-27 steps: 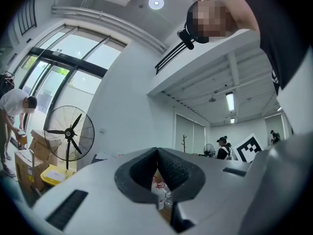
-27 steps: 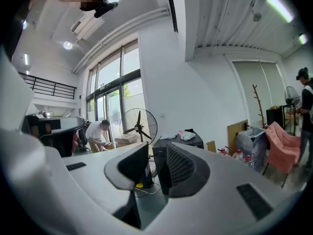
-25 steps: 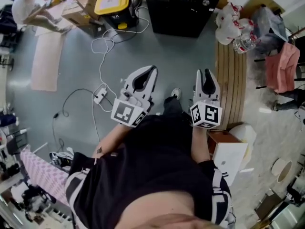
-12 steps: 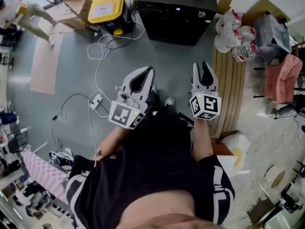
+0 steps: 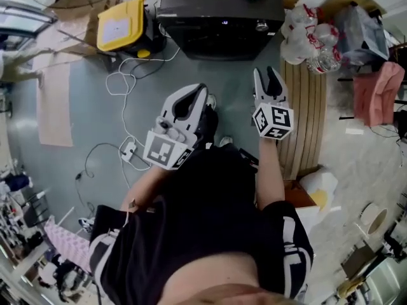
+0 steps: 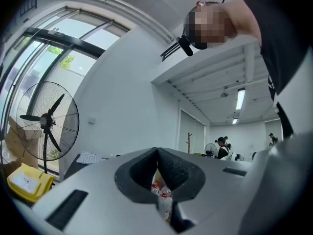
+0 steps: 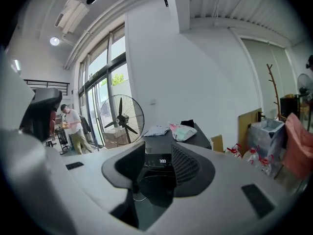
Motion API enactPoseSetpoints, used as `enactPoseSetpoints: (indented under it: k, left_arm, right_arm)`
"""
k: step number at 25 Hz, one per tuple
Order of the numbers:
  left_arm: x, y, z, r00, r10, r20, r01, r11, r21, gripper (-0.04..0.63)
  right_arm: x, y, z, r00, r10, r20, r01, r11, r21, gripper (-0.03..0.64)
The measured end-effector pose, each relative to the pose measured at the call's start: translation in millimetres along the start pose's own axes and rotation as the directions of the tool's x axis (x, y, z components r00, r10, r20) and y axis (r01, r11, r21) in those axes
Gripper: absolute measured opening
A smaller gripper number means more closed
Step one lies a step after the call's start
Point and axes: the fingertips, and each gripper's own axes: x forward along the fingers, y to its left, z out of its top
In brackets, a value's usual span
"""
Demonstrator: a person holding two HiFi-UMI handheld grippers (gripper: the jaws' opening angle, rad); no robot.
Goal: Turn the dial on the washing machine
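Observation:
The black washing machine (image 5: pixel 219 18) stands at the top of the head view, with a small silver dial (image 5: pixel 261 25) on the right of its front panel. My right gripper (image 5: pixel 266 73) is held out toward it, a short way from the panel, and its jaws are opening with nothing between them. In the right gripper view the machine (image 7: pixel 159 143) and its lit display (image 7: pixel 162 161) show through the gap of that gripper (image 7: pixel 159 153); the dial is hidden there. My left gripper (image 5: pixel 202 89) hangs lower left, shut and empty (image 6: pixel 157 151).
A yellow box (image 5: pixel 121 24) sits left of the machine, with white cables (image 5: pixel 127 81) and a power strip (image 5: pixel 130 150) on the grey floor. Wooden slats (image 5: pixel 308 107), bags of bottles (image 5: pixel 305 33) and a pink cloth (image 5: pixel 375 88) lie right. A standing fan (image 7: pixel 122 119) and a person (image 7: pixel 73 126) are beyond.
The washing machine has come nearer in the head view as the person stepped forward. The right gripper has risen toward the panel, and its jaws stand a little wider.

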Motion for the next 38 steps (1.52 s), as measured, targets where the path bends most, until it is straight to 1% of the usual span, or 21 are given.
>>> enactPoseSetpoints:
  k: [3, 7, 12, 18, 21, 25, 30, 33, 34, 35, 36, 38]
  left_arm:
    - [38.7, 32.8, -10.4, 1.000, -0.012, -0.028, 0.012, 1.000, -0.008, 0.021]
    - [87.7, 70.3, -30.4, 0.998, -0.023, -0.053, 0.022, 0.999, -0.027, 0.021]
    - [130.6, 101.0, -61.1, 0.997, -0.029, -0.069, 0.024, 0.997, -0.069, 0.021]
    - [165.5, 118.9, -100.3, 0.994, -0.061, -0.094, 0.055, 0.996, -0.066, 0.021]
    - [177.7, 125.6, -118.8, 0.992, -0.064, -0.105, 0.056, 0.996, -0.074, 0.021]
    - [187.7, 135.2, -137.1, 0.991, -0.055, -0.119, 0.044, 0.995, -0.091, 0.021]
    - [189.1, 141.7, -145.7, 0.992, -0.039, -0.120, 0.027, 0.995, -0.099, 0.021]
    - [187.0, 144.9, -148.0, 0.992, -0.031, -0.120, 0.018, 0.994, -0.105, 0.021]
    - [186.4, 145.3, -148.9, 0.992, -0.029, -0.121, 0.016, 0.994, -0.106, 0.021]
    - [186.1, 145.6, -150.1, 0.992, -0.028, -0.122, 0.015, 0.994, -0.106, 0.021]
    - [186.0, 145.8, -151.6, 0.992, -0.028, -0.123, 0.015, 0.994, -0.104, 0.021]
    - [185.8, 145.7, -154.9, 0.992, -0.027, -0.127, 0.015, 0.995, -0.100, 0.021]
  right_arm:
    - [56.8, -29.9, -17.6, 0.999, -0.030, -0.027, 0.030, 0.999, 0.025, 0.172]
    - [133.7, -78.3, -44.0, 0.993, -0.084, -0.085, 0.087, 0.996, 0.035, 0.206]
    - [210.8, -127.7, -85.6, 0.983, -0.112, -0.146, 0.119, 0.992, 0.039, 0.236]
    - [272.7, -178.1, -150.9, 0.968, -0.121, -0.221, 0.136, 0.989, 0.052, 0.279]
    - [297.5, -198.4, -176.3, 0.961, -0.113, -0.252, 0.134, 0.989, 0.067, 0.298]
    - [321.3, -217.6, -194.6, 0.958, -0.114, -0.264, 0.142, 0.986, 0.090, 0.309]
    - [329.8, -223.0, -198.8, 0.960, -0.114, -0.254, 0.141, 0.986, 0.091, 0.313]
    - [329.0, -220.8, -198.3, 0.959, -0.128, -0.255, 0.145, 0.988, 0.051, 0.304]
    - [328.5, -220.8, -198.3, 0.953, -0.149, -0.262, 0.159, 0.987, 0.017, 0.300]
    - [328.4, -220.7, -198.3, 0.944, -0.187, -0.272, 0.182, 0.982, -0.045, 0.296]
    - [328.7, -220.3, -198.4, 0.930, -0.239, -0.281, 0.209, 0.969, -0.132, 0.291]
    - [329.1, -218.9, -198.8, 0.900, -0.333, -0.282, 0.246, 0.922, -0.300, 0.291]
